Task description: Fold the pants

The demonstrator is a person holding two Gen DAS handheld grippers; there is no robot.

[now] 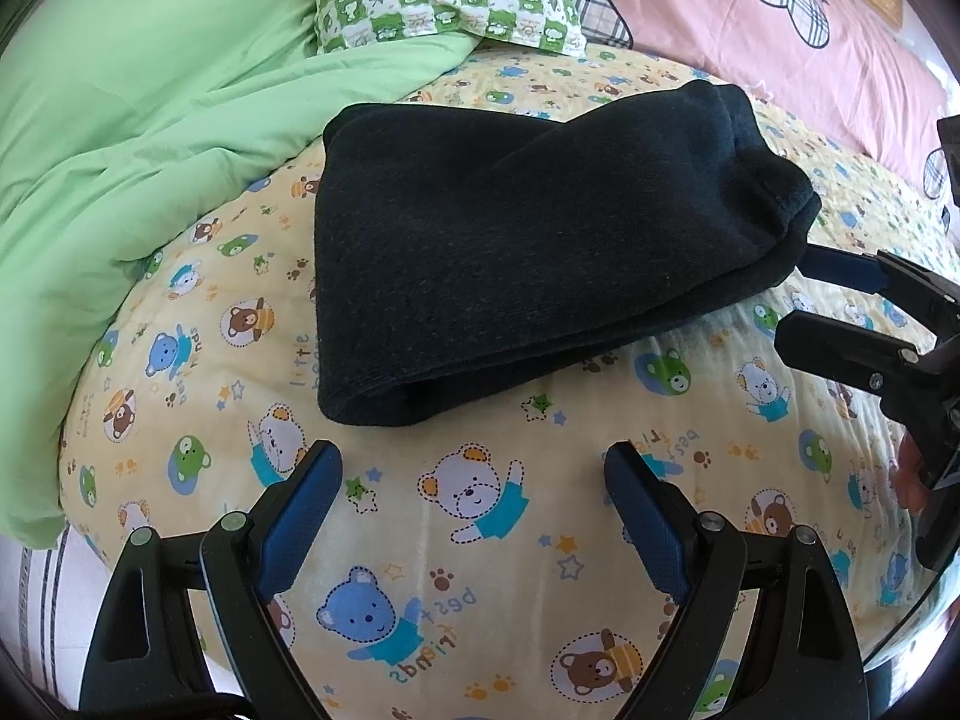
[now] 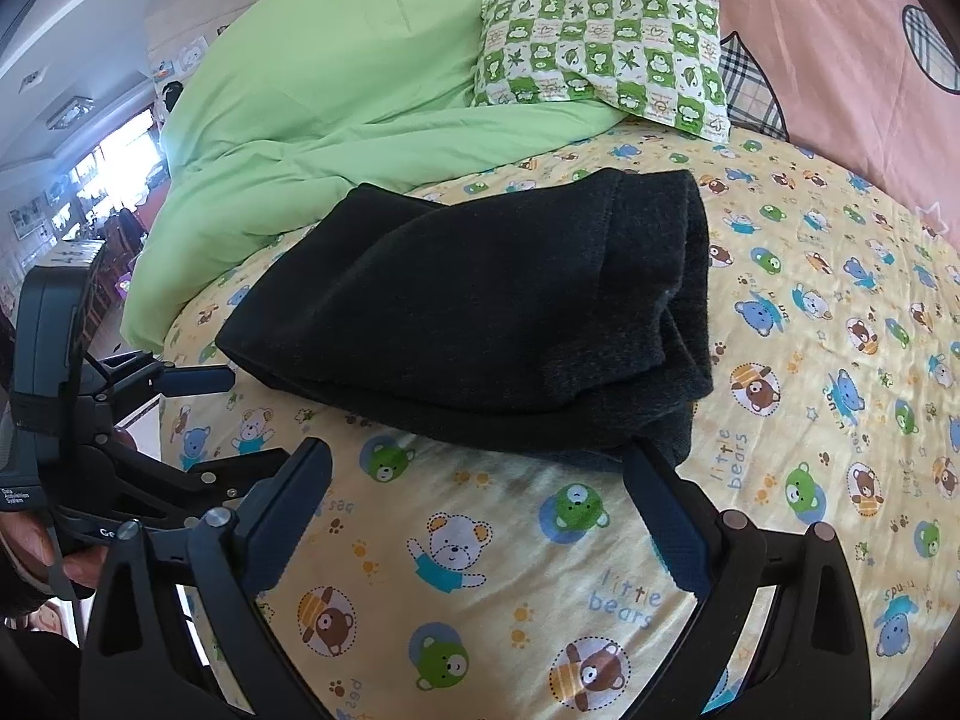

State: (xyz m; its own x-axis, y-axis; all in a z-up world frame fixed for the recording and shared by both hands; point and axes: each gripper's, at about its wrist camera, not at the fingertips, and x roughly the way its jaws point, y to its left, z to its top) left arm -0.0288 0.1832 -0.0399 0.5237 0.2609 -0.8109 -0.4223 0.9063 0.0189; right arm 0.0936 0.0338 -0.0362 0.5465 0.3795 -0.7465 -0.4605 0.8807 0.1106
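I have the dark charcoal knit pants point(image 1: 528, 252) lying as a thick folded bundle on the yellow bedsheet printed with cartoon bears point(image 1: 480, 540), in the middle of the bed, with a crumpled light green quilt point(image 1: 150, 120) beside them and a green-and-white checked pillow point(image 2: 606, 42) further back against the pink cover point(image 2: 810, 60).

My left gripper point(image 1: 474, 498) hangs just short of the near folded edge, its jaws spread wide with nothing between them. My right gripper point(image 2: 480, 498) is also near the bundle, jaws wide open and empty; in the right wrist view its right blue pad sits at the lower corner of the cloth, though I cannot tell whether it touches.

I judge the folding to be nearly done: the pants are already doubled over into a compact stack, and both tools are free of the fabric. The top layers look loose and uneven at the far end, so the next move probably calls for either one more fold across the bundle or a light press to square the edges, gripping the full thickness rather than one layer.
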